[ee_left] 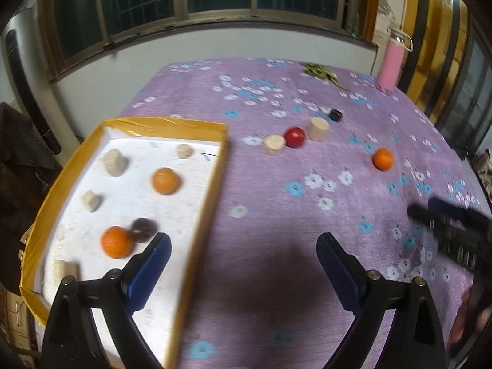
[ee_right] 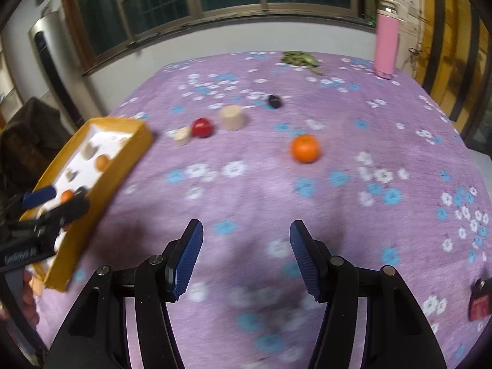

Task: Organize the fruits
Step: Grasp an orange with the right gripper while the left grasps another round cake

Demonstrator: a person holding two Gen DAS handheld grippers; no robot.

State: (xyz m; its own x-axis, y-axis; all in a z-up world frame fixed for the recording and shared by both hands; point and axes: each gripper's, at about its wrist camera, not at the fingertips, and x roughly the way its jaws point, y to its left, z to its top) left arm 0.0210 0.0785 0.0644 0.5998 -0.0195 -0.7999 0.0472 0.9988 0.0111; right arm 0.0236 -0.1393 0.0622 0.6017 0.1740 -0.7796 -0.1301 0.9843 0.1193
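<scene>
Sorting fruit into the yellow-rimmed tray [ee_left: 196,203] looks partly done: inside it, in the left wrist view, lie two oranges [ee_left: 117,242], a dark round fruit [ee_left: 144,230] touching the nearer orange, and several pale cork-like blocks [ee_left: 114,162]. Still out on the purple flowered surface [ee_left: 276,246] are a loose orange [ee_right: 306,148], a red fruit [ee_right: 202,127] just right of a small pale cylinder [ee_right: 182,136], a taller pale cylinder [ee_right: 232,117] just right of the red fruit, and a dark fruit [ee_right: 274,101] farther back.

The right gripper [ee_right: 246,258] hovers over bare cloth on the near side of the loose orange, its fingers partly apart with nothing between them. The left gripper [ee_left: 243,264] has its fingers spread wide and empty, the left one over the tray's near right corner.

Risks from here, as I judge them: the loose orange is round and could roll off if one finger nudges it before the other closes. The right fingers' present gap may be tight for it. The left finger over the tray rim could knock the tray or the fruit inside. Both views are smeared, so fine positions are uncertain.

The left wrist view shows the tray's contents plainly; the right wrist view shows only its far part, with the left gripper's fingers in front of the rest. The right view alone shows a small dark red packet [ee_right: 479,299] at the near right. Both show a pink bottle [ee_right: 385,46] and a heap of green leaves [ee_right: 299,58] at the far edge.
</scene>
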